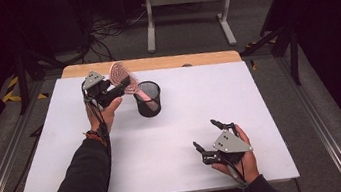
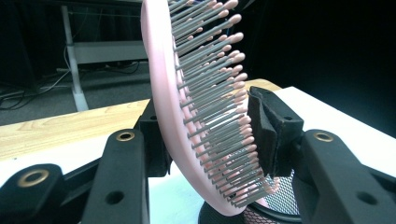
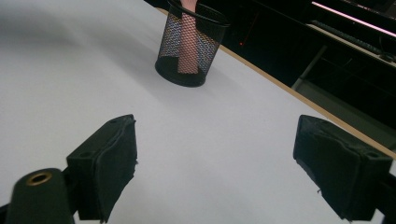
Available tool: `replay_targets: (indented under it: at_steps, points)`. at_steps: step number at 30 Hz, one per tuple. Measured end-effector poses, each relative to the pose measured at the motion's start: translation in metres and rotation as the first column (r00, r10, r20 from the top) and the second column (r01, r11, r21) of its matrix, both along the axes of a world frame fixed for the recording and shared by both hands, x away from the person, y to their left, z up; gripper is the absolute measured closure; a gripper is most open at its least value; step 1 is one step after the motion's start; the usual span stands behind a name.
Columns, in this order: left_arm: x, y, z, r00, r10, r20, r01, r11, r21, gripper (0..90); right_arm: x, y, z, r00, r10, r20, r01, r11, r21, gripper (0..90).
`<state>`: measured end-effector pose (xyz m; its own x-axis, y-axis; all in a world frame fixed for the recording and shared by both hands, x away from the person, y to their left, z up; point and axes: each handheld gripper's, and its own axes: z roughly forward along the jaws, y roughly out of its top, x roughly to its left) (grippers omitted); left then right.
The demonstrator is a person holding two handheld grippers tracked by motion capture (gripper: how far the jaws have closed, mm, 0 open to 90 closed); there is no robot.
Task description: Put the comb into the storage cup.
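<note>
hairbrush (image 1: 120, 76) – handle down in mesh cup (image 1: 148, 99), head tilted up-left | left tongs (image 1: 118, 89) clamp head | right tongs (image 1: 209, 133) apart

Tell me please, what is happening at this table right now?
A person works with two handheld grippers at a white table. The left gripper has a pink hairbrush by its head between its jaws; the handle stands inside a black mesh cup. The right-hand pad looks slightly off the bristles, so whether the grip is firm is unclear. The right gripper rests open near the table's front edge, holding nothing.
</note>
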<state>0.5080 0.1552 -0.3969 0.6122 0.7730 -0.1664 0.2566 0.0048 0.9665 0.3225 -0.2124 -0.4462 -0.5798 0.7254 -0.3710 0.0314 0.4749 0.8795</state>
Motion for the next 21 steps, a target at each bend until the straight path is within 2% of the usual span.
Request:
replay_targets:
  at_steps: [8, 12, 17, 21]
  points:
    - [-0.0009, 0.0001, 0.0030, 1.0000, 0.002, 0.007, -0.002, 0.9996, 0.027, 52.9, 0.0000, -0.0001, 0.0000, 1.0000, 0.000, 0.001, 0.000, 1.000, 0.001, 14.4]
    - [-0.0013, 0.0014, 0.0051, 0.9998, 0.015, 0.014, -0.015, 0.9991, 0.040, 49.3, 0.0000, -0.0001, 0.0000, 1.0000, 0.000, 0.001, 0.000, 1.000, 0.001, 14.4]
    - [-0.0027, 0.0003, 0.0088, 0.9997, 0.005, 0.026, -0.007, 0.9958, 0.091, 46.1, 0.0003, 0.0005, -0.0007, 1.0000, 0.001, -0.001, -0.001, 1.000, -0.003, 14.4]
    - [-0.0029, 0.0002, 0.0095, 0.9996, 0.004, 0.027, -0.007, 0.9951, 0.099, 45.0, 0.0000, 0.0007, -0.0006, 1.0000, 0.001, 0.001, -0.001, 1.000, -0.007, 14.4]
